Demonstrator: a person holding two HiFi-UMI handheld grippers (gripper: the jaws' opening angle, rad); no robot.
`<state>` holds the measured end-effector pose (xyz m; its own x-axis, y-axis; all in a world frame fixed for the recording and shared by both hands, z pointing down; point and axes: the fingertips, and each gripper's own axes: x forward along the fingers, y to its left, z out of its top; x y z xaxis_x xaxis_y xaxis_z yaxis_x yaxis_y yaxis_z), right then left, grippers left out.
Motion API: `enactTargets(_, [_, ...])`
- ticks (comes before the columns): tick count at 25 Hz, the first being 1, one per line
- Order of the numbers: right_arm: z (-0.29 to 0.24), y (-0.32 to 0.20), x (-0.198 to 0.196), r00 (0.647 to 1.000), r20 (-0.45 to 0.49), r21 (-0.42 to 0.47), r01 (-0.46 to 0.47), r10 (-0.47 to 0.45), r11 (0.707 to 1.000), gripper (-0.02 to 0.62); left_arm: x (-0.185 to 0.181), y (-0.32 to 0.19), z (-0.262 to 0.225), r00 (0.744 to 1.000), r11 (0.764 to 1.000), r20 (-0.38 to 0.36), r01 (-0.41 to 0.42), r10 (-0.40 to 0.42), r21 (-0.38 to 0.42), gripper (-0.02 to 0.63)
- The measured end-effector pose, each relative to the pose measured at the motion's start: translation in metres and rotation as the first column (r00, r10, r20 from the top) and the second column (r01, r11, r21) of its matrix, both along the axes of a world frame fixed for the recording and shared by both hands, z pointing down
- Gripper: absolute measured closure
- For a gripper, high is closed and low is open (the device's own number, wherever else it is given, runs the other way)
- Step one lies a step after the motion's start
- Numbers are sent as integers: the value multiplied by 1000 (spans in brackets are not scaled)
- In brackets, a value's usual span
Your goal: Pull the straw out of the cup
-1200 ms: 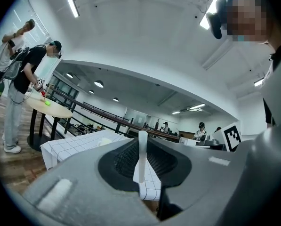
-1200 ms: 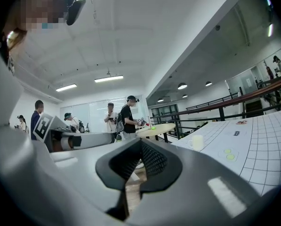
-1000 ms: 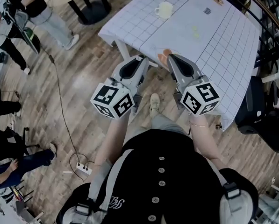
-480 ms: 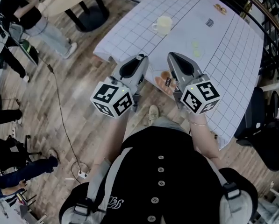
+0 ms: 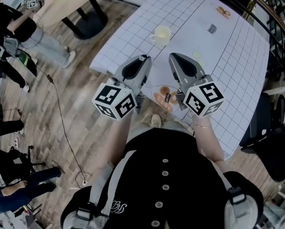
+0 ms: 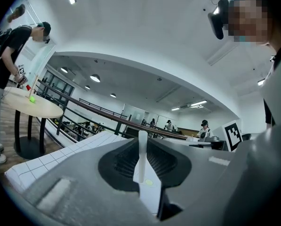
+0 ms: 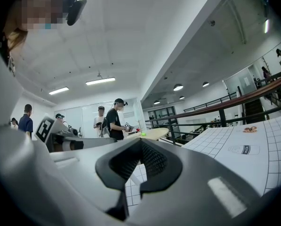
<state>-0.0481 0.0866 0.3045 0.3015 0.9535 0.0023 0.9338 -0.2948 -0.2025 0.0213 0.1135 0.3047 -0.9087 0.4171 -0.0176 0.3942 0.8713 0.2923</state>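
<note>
A pale cup (image 5: 161, 35) with a handle stands on the white gridded tablecloth (image 5: 237, 80), toward its far left. No straw can be made out at this size. My left gripper (image 5: 143, 61) and right gripper (image 5: 173, 57) are held level side by side over the table's near edge, well short of the cup. The left gripper (image 6: 142, 147) shows a narrow slit between its jaws with nothing gripped. A pale upright shape shows in that slit, and I cannot tell what it is. The right gripper (image 7: 140, 142) has its tips together and is empty.
Orange printed marks (image 5: 163, 98) lie on the cloth below the grippers, with a small label (image 5: 212, 28) and pale green dots (image 5: 197, 55) farther on. A round wooden table (image 5: 61, 4) and several people (image 5: 18, 27) are at the left. A cable (image 5: 61, 113) runs over the floor.
Both grippers have moved forward from the table's near edge to over the cloth. In the head view the table and cup have slid down, closer. The jaws look unchanged.
</note>
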Motion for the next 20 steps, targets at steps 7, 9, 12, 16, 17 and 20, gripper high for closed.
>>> enactTargets(7, [2, 4, 0, 1000, 7, 17, -29, 28, 999, 595, -4, 4, 9, 999, 999, -5, -39, 39, 31, 557])
enactTargets(9, [5, 4, -5, 999, 1, 21, -32, 32, 999, 595, -9, 4, 11, 999, 998, -6, -44, 44, 35, 557])
enactTargets(12, [12, 3, -1, 999, -6, 32, -45, 45, 999, 595, -5, 4, 16, 998, 998, -8, -54, 54, 43, 557])
enactTargets(16, [15, 15, -11, 998, -6, 42, -66, 66, 997, 595, -16, 18, 20, 997, 996, -15, -74, 74, 54, 557])
enactTargets(17, [15, 21, -20, 997, -8, 42, -72, 72, 997, 595, -24, 24, 20, 997, 995, -19, -78, 80, 56, 557])
enactTargets(20, [15, 35, -34, 995, -17, 43, -99, 100, 994, 595, -38, 40, 21, 994, 993, -30, -102, 104, 57, 557])
